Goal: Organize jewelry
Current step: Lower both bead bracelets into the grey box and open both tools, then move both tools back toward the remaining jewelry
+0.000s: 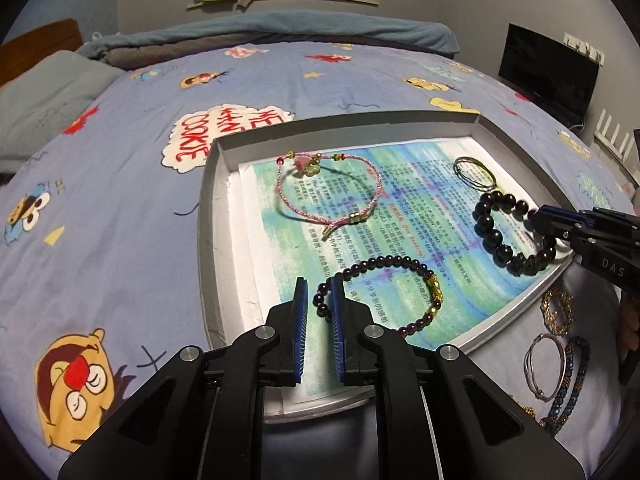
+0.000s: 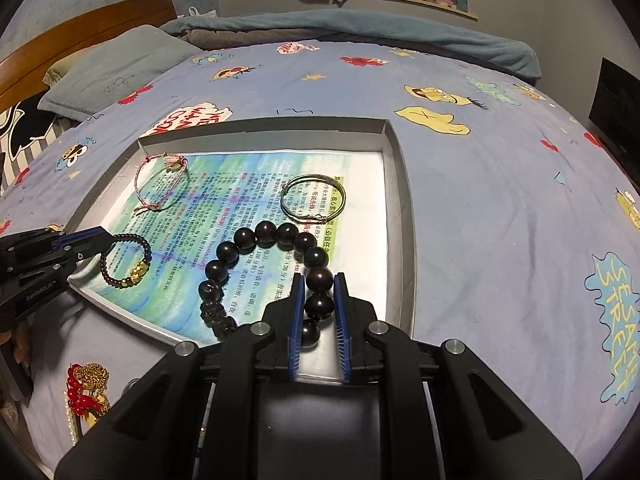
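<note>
A shallow grey tray (image 1: 208, 216) (image 2: 400, 200) lined with printed paper lies on the bed. In it are a pink cord bracelet (image 1: 332, 188) (image 2: 160, 188), a thin metal bangle (image 1: 476, 174) (image 2: 314, 198), a small dark bead bracelet with a gold charm (image 1: 400, 292) (image 2: 128, 262) and a big dark bead bracelet (image 1: 508, 232) (image 2: 260, 272). My left gripper (image 1: 319, 292) straddles the small bracelet's left side, jaws slightly apart. My right gripper (image 2: 319, 292) has its jaws around the big beads, with small gaps.
Loose jewelry lies on the sheet beside the tray: gold, silver and blue bracelets (image 1: 556, 360), and red beads with a gold chain (image 2: 86, 392). A pillow (image 2: 116, 68) and folded blanket (image 2: 360, 28) lie at the far end. A dark monitor (image 1: 548, 72) stands to the right.
</note>
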A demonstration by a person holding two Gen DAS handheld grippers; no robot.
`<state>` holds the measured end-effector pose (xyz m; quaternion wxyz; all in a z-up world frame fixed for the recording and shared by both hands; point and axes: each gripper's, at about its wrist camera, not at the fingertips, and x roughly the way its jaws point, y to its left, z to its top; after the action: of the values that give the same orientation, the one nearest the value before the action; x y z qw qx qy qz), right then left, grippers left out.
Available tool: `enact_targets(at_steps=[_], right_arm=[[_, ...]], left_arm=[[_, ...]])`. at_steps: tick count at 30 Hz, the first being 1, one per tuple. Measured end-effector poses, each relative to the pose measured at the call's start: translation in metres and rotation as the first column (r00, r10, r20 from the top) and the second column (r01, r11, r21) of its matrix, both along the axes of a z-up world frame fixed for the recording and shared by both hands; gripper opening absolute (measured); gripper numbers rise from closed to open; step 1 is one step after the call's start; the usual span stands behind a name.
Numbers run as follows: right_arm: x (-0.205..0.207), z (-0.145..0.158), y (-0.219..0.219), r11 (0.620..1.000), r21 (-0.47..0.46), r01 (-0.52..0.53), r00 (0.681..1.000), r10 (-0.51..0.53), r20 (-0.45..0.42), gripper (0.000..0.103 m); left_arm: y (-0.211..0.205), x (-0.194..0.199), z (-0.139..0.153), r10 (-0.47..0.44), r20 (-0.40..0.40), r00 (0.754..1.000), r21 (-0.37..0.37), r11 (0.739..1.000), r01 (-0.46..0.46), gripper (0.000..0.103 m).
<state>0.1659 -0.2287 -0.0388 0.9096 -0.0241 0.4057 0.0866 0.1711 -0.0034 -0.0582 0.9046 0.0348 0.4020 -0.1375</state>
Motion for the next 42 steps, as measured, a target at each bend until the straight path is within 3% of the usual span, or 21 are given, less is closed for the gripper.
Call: enact_targets(at_steps=[7,11,14,16,20,22,24,26,34,36,42], right_arm=[[-0.003,0.001,-0.001,1.000,0.005,-0.002,1.000,0.002,0.009,0.015],[-0.007,0.005,-0.001,1.000,0.017,-0.004,1.000,0.003,0.026,0.024],[-0.010,0.008,-0.001,1.000,-0.001,0.002,0.999,-0.002,0.043,0.027],[-0.011,0.009,-0.002,1.000,0.006,0.008,0.999,-0.008,0.047,0.035],[-0.015,0.014,-0.005,1.000,0.015,0.013,0.998,-0.014,0.061,0.040],[-0.017,0.017,-0.006,1.000,0.021,0.017,0.998,-0.018,0.067,0.051],[-0.019,0.020,-0.007,0.999,0.032,0.020,0.997,-0.022,0.078,0.053],[-0.022,0.024,-0.009,0.999,0.037,0.021,0.996,-0.024,0.085,0.058],[-0.038,0.040,-0.015,0.997,0.065,0.035,0.990,-0.044,0.134,0.093],[-0.043,0.044,-0.018,0.996,0.071,0.045,0.988,-0.055,0.145,0.097],[-0.060,0.052,-0.025,0.994,0.079,0.070,0.984,-0.082,0.161,0.097]], left_arm=[[0.000,-0.001,0.001,0.012,0.012,1.000,0.015,1.000,-0.012,0.016],[0.002,-0.003,0.005,0.023,0.021,1.000,0.010,1.000,-0.023,0.019],[0.001,-0.006,0.009,0.024,0.033,0.999,0.009,1.000,-0.025,0.032],[0.000,-0.008,0.013,0.031,0.051,0.998,0.013,0.999,-0.032,0.045],[0.003,-0.014,0.022,0.033,0.077,0.996,-0.007,0.999,-0.033,0.050],[0.004,-0.018,0.027,0.038,0.090,0.995,-0.016,0.999,-0.037,0.061],[0.006,-0.022,0.033,0.047,0.110,0.993,-0.018,0.999,-0.045,0.067],[0.007,-0.026,0.038,0.055,0.123,0.991,-0.016,0.998,-0.053,0.069],[0.018,-0.039,0.055,0.088,0.154,0.984,-0.048,0.996,-0.081,0.084],[0.021,-0.046,0.059,0.097,0.162,0.982,-0.053,0.995,-0.089,0.088],[0.029,-0.065,0.067,0.116,0.188,0.975,-0.074,0.992,-0.104,0.095]])
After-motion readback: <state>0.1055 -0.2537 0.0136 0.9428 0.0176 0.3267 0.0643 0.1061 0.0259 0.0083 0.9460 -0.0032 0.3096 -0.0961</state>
